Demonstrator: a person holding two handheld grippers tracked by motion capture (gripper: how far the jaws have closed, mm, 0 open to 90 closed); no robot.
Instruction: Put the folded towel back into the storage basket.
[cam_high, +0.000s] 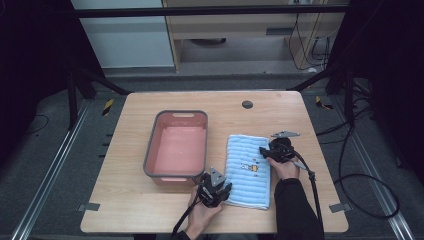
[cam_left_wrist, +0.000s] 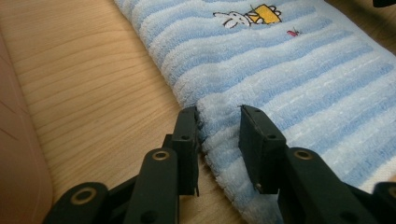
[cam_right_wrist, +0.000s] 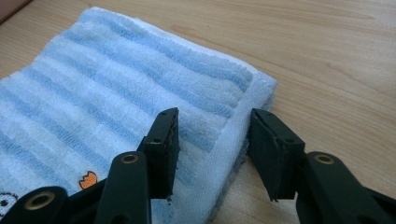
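Two tongs straddle the folded blue striped towel on the table, beside the pink basin. Left tongs spread over its near left corner; right tongs spread across the far right edge, perhaps just touching.

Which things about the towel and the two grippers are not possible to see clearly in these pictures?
- How many layers the folded blue striped towel has: high view, too small; right gripper view, the edge is partly behind the jaws.
- Towel embroidery: left gripper view, cut off by the top edge.
- Whether the left gripper already pinches the towel edge: its jaws straddle it, but contact is unclear.
- Pink basin contents: floor looks bare, detail too small.
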